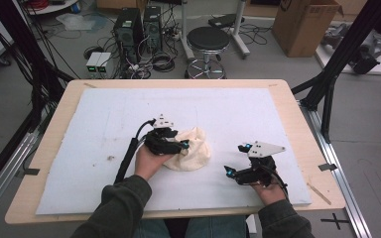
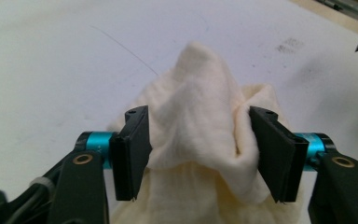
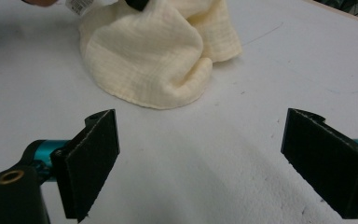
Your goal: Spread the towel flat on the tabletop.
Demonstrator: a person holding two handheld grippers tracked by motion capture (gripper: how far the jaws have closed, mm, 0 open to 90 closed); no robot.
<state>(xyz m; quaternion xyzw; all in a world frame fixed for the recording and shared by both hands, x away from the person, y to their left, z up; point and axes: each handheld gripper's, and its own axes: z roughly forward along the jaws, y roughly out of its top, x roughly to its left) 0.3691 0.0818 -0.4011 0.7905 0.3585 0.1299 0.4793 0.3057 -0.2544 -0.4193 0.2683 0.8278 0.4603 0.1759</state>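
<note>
A crumpled cream cloth (image 1: 194,148) lies bunched in the middle of the white mat (image 1: 99,124). My left gripper (image 1: 182,145) reaches into the cloth's left side. In the left gripper view a raised fold of the cloth (image 2: 200,102) stands between the jaws of my left gripper (image 2: 198,137); the jaws stand apart and the pads do not squeeze it. My right gripper (image 1: 234,159) hovers over bare mat to the right of the cloth, jaws wide. In the right gripper view the cloth (image 3: 144,60) lies ahead of my right gripper (image 3: 205,158), with nothing between its pads.
The mat covers a wooden table (image 1: 54,124). A small white label (image 3: 79,5) shows at the cloth's far edge. Beyond the table stand a black stool (image 1: 207,39), computer towers (image 1: 134,29) and a cardboard box (image 1: 302,25). Black frame posts rise at both sides.
</note>
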